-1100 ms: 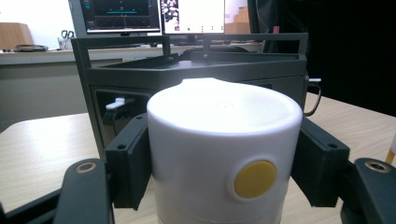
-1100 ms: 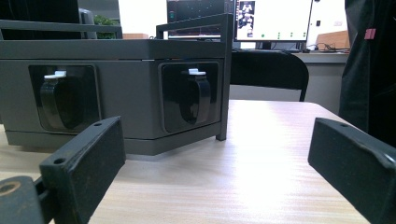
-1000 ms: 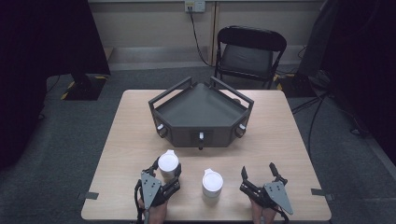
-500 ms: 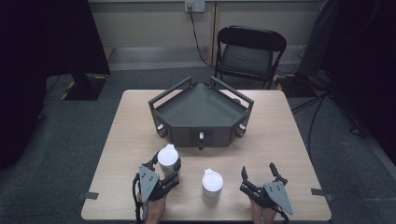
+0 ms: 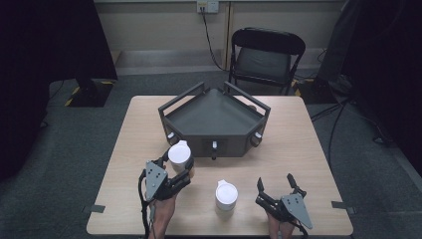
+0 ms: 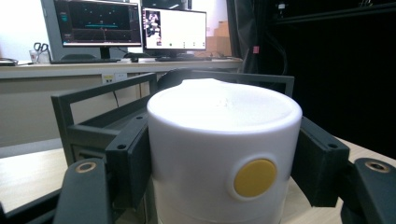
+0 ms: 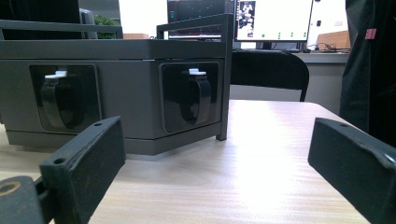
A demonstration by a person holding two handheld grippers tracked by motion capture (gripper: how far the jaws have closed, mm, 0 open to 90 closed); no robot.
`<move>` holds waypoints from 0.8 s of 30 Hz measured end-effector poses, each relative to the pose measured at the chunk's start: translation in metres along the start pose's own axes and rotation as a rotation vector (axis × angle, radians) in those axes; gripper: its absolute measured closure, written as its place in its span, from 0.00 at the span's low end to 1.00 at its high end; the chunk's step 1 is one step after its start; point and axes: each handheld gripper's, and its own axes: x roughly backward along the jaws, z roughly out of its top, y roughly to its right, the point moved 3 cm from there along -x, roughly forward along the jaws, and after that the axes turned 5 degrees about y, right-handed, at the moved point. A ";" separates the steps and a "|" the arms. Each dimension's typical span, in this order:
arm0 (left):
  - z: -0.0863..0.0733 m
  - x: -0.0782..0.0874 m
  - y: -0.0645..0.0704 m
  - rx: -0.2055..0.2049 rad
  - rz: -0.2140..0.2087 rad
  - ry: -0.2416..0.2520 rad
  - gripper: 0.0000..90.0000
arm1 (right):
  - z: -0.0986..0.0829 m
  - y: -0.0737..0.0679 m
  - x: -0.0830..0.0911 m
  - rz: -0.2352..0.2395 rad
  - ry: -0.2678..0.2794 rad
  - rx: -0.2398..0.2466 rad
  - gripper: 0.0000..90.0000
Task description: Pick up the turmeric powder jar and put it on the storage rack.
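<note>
My left claw point(image 5: 180, 172) is clamped on a white cup point(image 6: 224, 149), one jaw on each side, just in front of the grey tray point(image 5: 214, 117). I think the cup rests on the bench point(image 5: 298, 149), but its bottom is hidden. My right claw point(image 5: 276, 191) is wide apart, with another white cup point(image 5: 226, 195) beside it.
</note>
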 end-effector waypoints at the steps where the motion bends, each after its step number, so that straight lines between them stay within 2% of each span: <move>1: 0.001 -0.002 0.000 0.001 -0.001 0.003 0.34 | 0.000 0.000 0.000 0.000 0.000 0.000 0.03; 8: 0.012 -0.011 -0.003 -0.007 -0.018 0.005 0.34 | 0.000 0.000 0.000 0.000 0.000 0.000 0.03; 12: 0.019 -0.017 -0.006 0.013 -0.027 0.003 0.34 | 0.000 0.000 0.000 0.000 0.000 0.000 0.03; 18: 0.032 -0.030 -0.013 -0.012 -0.035 -0.005 0.34 | 0.000 0.000 0.000 -0.001 0.000 0.001 0.03; 22: 0.041 -0.038 -0.019 -0.002 -0.039 -0.010 0.34 | 0.000 0.000 0.000 0.000 0.000 0.000 0.03; 24: 0.044 -0.041 -0.020 -0.011 -0.035 -0.006 0.34 | 0.000 0.000 0.000 0.000 0.000 0.000 0.03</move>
